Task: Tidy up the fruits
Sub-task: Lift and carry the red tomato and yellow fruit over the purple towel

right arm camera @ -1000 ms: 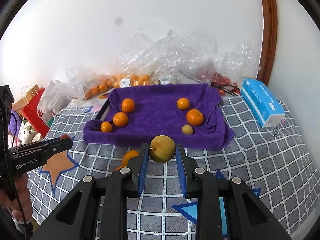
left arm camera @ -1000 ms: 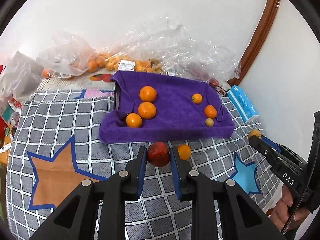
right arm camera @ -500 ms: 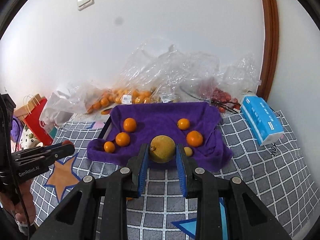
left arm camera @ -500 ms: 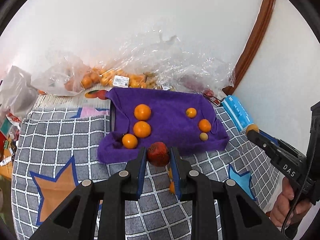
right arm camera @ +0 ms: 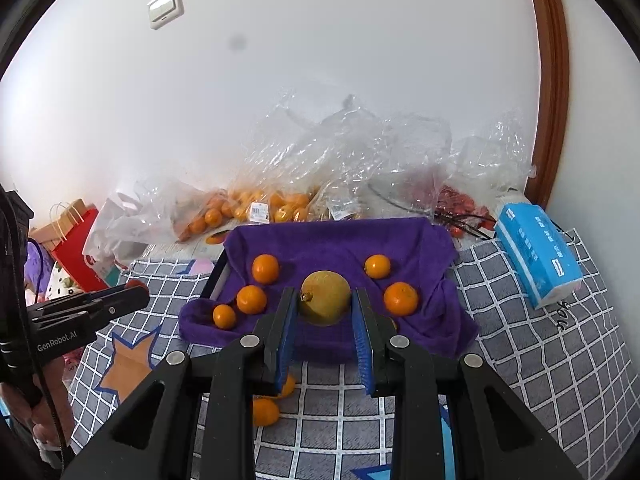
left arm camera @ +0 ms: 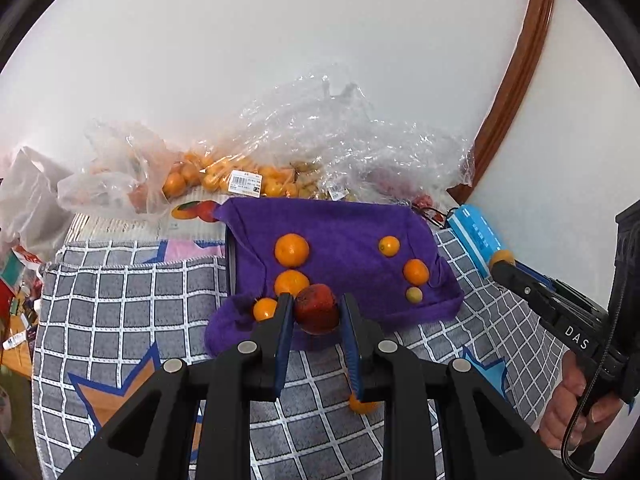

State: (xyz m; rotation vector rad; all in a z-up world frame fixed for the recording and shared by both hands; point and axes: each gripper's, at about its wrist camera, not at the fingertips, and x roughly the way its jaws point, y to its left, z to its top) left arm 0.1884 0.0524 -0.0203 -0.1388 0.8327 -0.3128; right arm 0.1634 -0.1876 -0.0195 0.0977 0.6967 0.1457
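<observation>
Red fruit: dark red, round, dull mottled skin; pinched between the blue pads of the left gripper (left arm camera: 316, 314), seen in front of the near edge of the towel (left arm camera: 340, 224).
Yellow fruit: larger, yellow-green, smooth, small brown stem nub on its left side; clamped in the right gripper (right arm camera: 325, 300), seen over the towel's middle.
Left gripper: closed on the red fruit (left arm camera: 316, 308), both pads pressing its sides.
Right gripper: closed on the yellow fruit (right arm camera: 325, 298), both pads against it.
Towel: purple, draped over a dark tray, lying on a grey checked cloth (left arm camera: 120, 304) with star patches.
On towel: three oranges (right arm camera: 251, 299) in a group at left; two oranges and one small yellowish fruit (left arm camera: 413, 294) at right.
Off towel: loose oranges (right arm camera: 264, 412) on the checked cloth near the grippers, partly hidden by the fingers.
Behind towel: clear bags (left arm camera: 340, 140) of oranges and red fruit against the wall; blue tissue pack (right arm camera: 538, 260) at right.
Change vs. one second ago: both fruits were framed against the checked cloth in front of the towel; now each overlaps the towel. Towel and bags sit lower in both views, more wall showing. Grip on each fruit unchanged.
</observation>
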